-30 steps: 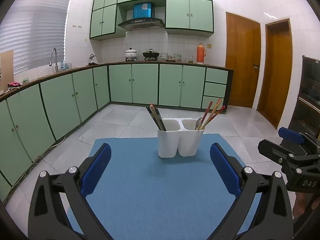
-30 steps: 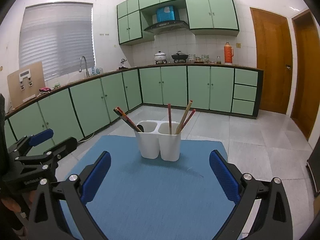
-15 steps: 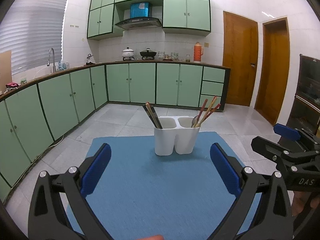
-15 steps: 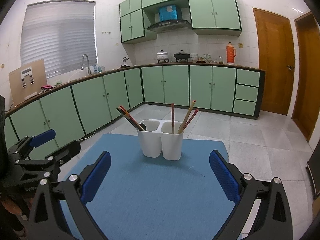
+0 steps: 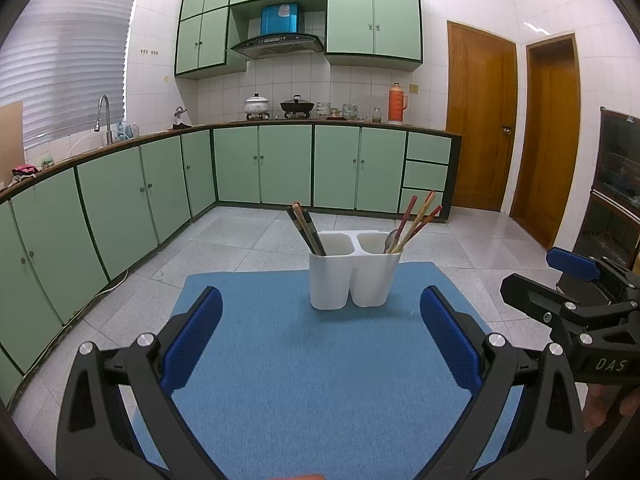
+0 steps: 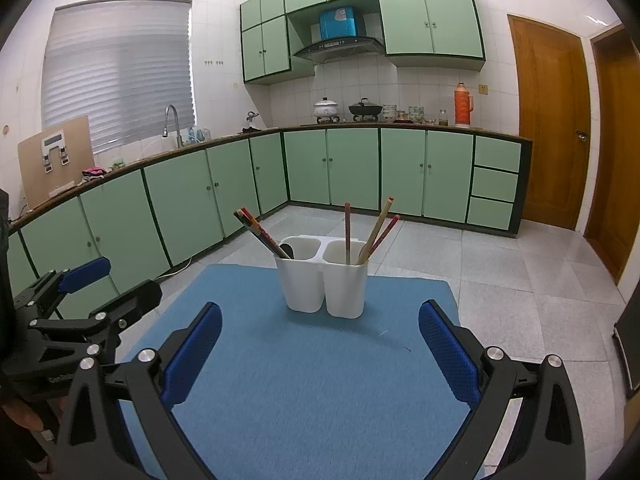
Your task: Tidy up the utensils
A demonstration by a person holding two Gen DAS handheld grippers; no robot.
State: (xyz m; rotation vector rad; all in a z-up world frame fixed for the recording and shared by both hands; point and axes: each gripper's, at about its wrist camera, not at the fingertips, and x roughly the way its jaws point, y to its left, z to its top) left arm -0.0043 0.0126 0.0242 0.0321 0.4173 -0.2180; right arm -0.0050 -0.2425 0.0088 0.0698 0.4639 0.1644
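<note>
A white two-compartment utensil holder [image 5: 352, 280] [image 6: 324, 284] stands upright at the far end of a blue mat [image 5: 320, 380] [image 6: 312, 380]. In the left wrist view its left cup holds dark chopsticks [image 5: 306, 230], and its right cup holds red and wooden chopsticks [image 5: 416, 220] and a spoon [image 5: 390, 238]. My left gripper [image 5: 320, 332] is open and empty, short of the holder. My right gripper [image 6: 320, 332] is also open and empty, facing the holder from the same distance. Each gripper shows in the other's view: the right gripper [image 5: 544, 276] and the left gripper [image 6: 116, 280].
The mat lies on a low surface above a grey tiled floor [image 5: 248, 240]. Green base cabinets [image 5: 120, 216] run along the left and the back. Wooden doors [image 5: 480, 124] and a dark cabinet [image 5: 616, 184] stand at the right. A hand [image 5: 612, 408] holds the right gripper.
Both views have shifted only slightly, and the left view has levelled out. The holder and the utensils have not moved. Both grippers stay open.
</note>
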